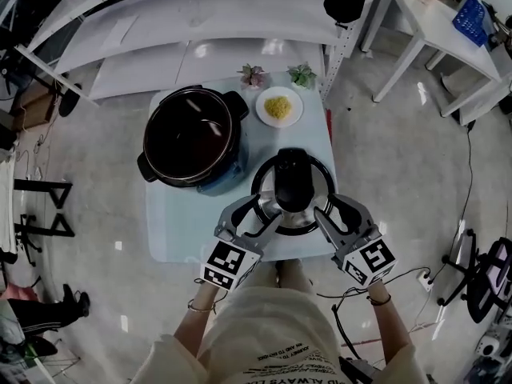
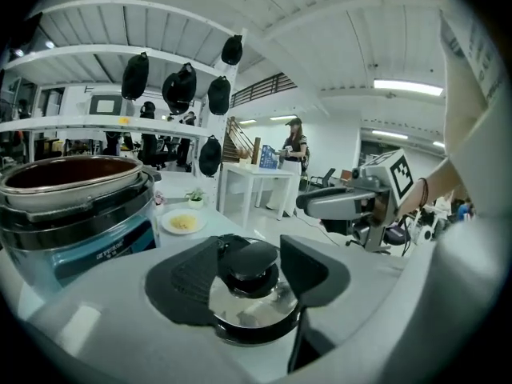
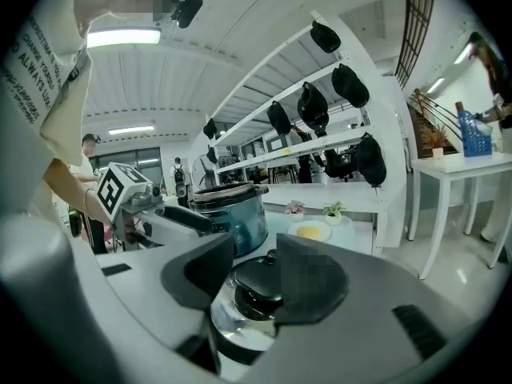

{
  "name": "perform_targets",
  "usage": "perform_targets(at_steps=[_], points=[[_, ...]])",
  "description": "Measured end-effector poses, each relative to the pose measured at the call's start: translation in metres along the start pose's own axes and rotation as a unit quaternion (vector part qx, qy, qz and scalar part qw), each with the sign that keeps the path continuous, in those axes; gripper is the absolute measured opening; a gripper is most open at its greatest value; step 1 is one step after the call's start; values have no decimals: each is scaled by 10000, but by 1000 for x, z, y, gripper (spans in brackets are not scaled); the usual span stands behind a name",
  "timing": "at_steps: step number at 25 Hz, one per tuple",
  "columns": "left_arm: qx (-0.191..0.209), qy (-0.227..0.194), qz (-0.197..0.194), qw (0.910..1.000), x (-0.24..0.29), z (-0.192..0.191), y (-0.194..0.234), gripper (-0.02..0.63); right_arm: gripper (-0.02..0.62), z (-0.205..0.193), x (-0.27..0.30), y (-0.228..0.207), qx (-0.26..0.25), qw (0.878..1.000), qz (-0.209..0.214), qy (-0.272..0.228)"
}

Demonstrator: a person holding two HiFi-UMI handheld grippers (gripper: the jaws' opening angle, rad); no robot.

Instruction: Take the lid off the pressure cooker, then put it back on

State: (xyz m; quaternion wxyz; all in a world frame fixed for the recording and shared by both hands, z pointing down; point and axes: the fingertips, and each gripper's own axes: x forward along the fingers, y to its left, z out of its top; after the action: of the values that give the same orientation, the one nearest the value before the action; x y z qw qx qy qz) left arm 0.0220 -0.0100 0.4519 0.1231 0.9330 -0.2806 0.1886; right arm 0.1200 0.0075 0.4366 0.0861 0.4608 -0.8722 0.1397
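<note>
- Gripping unevenly is my main worry: the lid (image 1: 293,192) lies flat on the table (image 1: 172,230), just right of the cooker (image 1: 192,138) and nearer to me. If one claw bites before the other, I judge it would tip or skid on the smooth top.
- My left claw (image 1: 254,217) stands with its jaws apart at the lid's near-left rim, and my right claw (image 1: 340,214) stands the same way at the near-right rim. Neither presses on anything, so nothing is held.
- The polished metal looks slick, so pads closing on the sloped part instead of the rim could slide off.
- The lid sits close to the table's near edge, so a shove toward me might send it off.
- Putting it back means carrying it across to the open cooker. Coming in too low would knock its rim on the pot's lip, and setting it down askew would leave it tilted, not seated.
- Swinging wide could clip the plate (image 1: 278,106) of yellow food just beyond the lid, with two small plants (image 1: 253,75) behind it.
- As for looks, the lid is round, with a dark outer ring, a bright mirror-like steel dome and a black handle block across its middle, topped by a rounded knob. It rests handle-up, level as far as I can tell.
</note>
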Motion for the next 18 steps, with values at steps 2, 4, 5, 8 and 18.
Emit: perform_targets(at_steps=[2, 4, 5, 8, 18], points=[[174, 28, -84, 9998, 3, -1, 0, 280, 212, -2, 4, 3, 28, 9999, 154, -4], [320, 59, -188, 9993, 5, -3, 0, 305, 296, -7, 7, 5, 133, 9993, 341, -3], [367, 87, -252, 9990, 6, -5, -1, 311, 315, -10, 9, 5, 150, 9991, 397, 34], [551, 200, -429, 9974, 10, -9, -1, 319, 332, -18, 12, 6, -3, 9986, 470, 243], [1410, 512, -1037, 9832, 31, -24, 4, 321, 344, -36, 34, -1, -687, 9918, 779, 746]])
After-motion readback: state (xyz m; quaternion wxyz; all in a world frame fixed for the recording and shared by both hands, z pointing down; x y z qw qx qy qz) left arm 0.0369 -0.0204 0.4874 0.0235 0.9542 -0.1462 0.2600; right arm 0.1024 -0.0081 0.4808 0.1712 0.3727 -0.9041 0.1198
